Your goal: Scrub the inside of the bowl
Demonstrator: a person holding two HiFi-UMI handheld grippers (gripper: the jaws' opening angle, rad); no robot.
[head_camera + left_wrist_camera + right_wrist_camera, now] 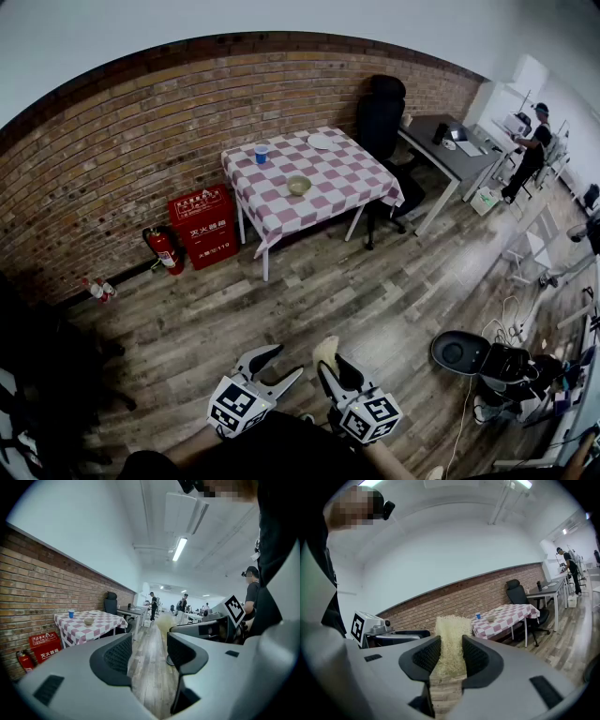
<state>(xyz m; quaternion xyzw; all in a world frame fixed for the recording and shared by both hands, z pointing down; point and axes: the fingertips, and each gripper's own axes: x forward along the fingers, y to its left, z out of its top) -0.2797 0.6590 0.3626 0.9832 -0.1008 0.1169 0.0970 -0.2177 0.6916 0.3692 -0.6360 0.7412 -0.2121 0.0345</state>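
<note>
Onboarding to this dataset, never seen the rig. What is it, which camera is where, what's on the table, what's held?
No robot here: a person holds a two-jaw gripper in each hand; the marker cubes are part of them. The head view is from a camera on the person's head, looking down: left gripper at its left, right gripper beside it. The other two views are from cameras riding on each gripper, looking along its jaws. The table stands across the room by a brick wall, with a bowl, a cup and a plate on it. The left gripper is open and empty. The right gripper is shut on a scrub pad.
</note>
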